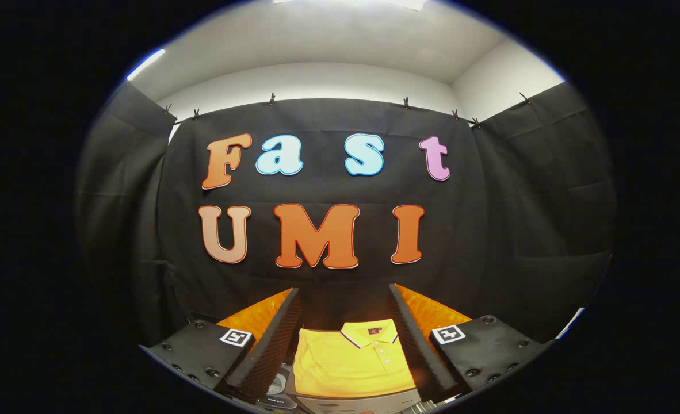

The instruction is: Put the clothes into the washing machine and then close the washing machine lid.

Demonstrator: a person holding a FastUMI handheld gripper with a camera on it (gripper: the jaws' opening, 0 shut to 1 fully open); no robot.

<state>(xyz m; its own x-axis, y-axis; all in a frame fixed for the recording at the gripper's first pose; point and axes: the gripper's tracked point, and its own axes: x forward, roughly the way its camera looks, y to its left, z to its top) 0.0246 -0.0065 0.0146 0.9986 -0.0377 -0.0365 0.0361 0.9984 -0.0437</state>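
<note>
A folded yellow polo shirt point(351, 362) with a buttoned collar lies flat below and ahead of me, seen in the gap between my two fingers. My gripper point(344, 336) is open, its ribbed black pads point(271, 345) spread wide on either side of the shirt and not touching it. The shirt rests on a pale surface point(357, 402), of which just a strip shows under it; I cannot tell what that surface is.
A dark rounded object point(277, 385) sits just left of the shirt, by the left finger. The black cloth wall stands close behind the shirt and wraps both sides.
</note>
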